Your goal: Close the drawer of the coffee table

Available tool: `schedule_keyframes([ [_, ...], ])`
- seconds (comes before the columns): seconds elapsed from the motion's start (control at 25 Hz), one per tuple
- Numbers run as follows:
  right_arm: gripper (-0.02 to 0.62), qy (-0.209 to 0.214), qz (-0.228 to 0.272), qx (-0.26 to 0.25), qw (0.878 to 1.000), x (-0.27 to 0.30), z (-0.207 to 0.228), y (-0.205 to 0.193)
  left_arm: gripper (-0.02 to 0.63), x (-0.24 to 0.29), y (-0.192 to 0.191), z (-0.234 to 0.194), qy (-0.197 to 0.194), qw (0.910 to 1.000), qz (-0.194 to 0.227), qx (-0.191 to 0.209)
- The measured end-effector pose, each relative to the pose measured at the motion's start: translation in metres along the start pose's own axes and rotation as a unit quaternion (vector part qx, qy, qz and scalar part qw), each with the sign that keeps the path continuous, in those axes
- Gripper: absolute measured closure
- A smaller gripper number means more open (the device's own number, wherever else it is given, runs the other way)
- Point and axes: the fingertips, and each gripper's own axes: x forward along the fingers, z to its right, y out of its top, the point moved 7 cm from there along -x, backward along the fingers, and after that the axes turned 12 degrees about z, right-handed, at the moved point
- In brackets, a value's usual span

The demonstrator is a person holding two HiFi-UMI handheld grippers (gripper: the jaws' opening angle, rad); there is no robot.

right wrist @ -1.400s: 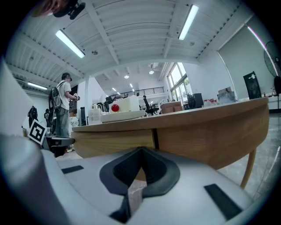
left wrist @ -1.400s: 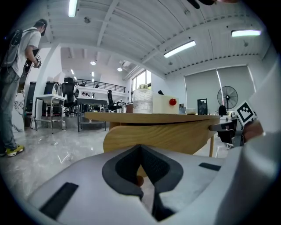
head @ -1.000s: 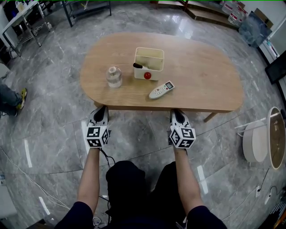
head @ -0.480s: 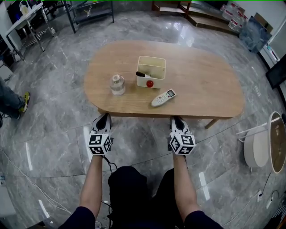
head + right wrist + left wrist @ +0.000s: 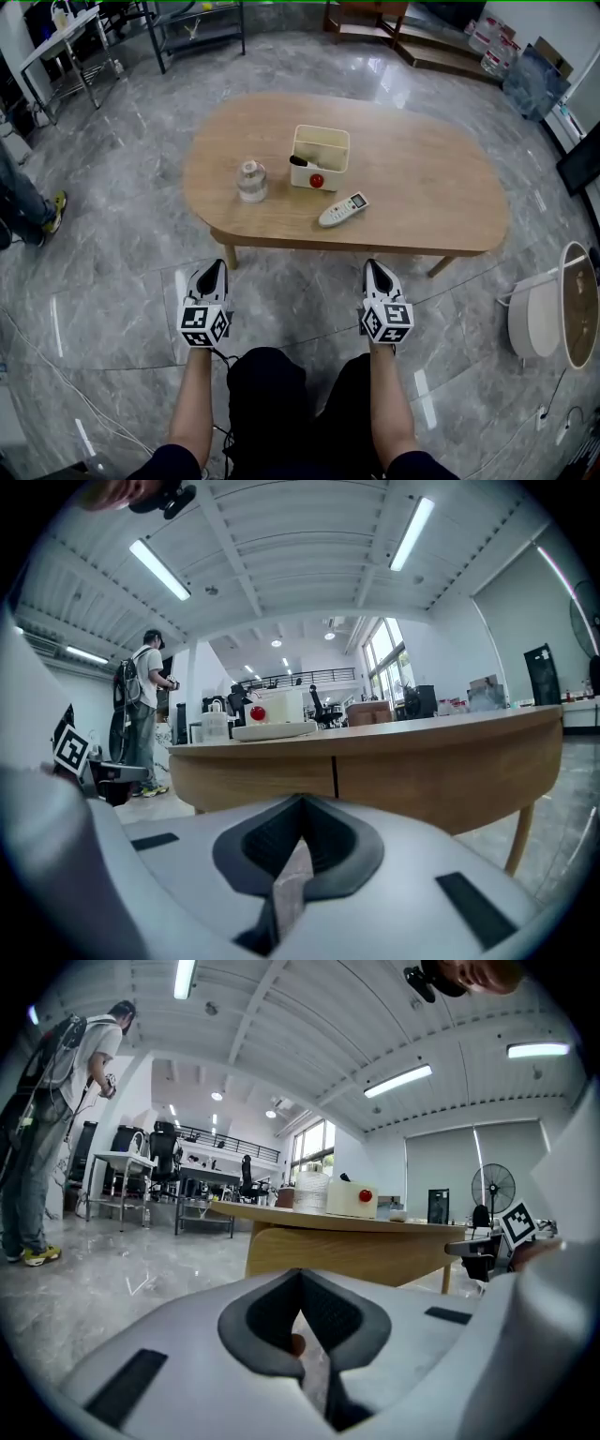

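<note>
The oval wooden coffee table (image 5: 422,178) stands ahead of me on the marble floor. Its drawer front (image 5: 262,772) sits flush with the table's near apron (image 5: 300,246); a thin vertical seam shows in the right gripper view. My left gripper (image 5: 215,269) (image 5: 300,1277) is shut and holds nothing, a short way off the table's near edge. My right gripper (image 5: 373,268) (image 5: 302,803) is also shut and holds nothing, level with the left one and the same distance from the apron.
On the tabletop stand a glass jar (image 5: 251,181), a cream box (image 5: 321,155) with a red ball (image 5: 317,180), and a white remote (image 5: 342,209). A round white side table (image 5: 539,305) is at the right. A person (image 5: 19,192) stands at far left.
Both grippers have drawn back from the table's near edge toward my body. The table now lies farther from them.
</note>
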Motion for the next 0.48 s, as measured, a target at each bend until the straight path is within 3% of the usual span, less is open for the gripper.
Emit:
schedule_keyframes([
  [0.2, 0.571, 0.017, -0.013, -0.033, 0.999, -0.026, -0.013, 0.001, 0.581, -0.031, 0.005, 0.013, -0.010, 0.9999, 0.001, -0.005],
  [0.48, 0.569, 0.021, -0.017, -0.006, 1.000, -0.059, -0.023, 0.001, 0.581, -0.063, 0.009, 0.021, 0.010, 0.9988, 0.004, -0.047],
])
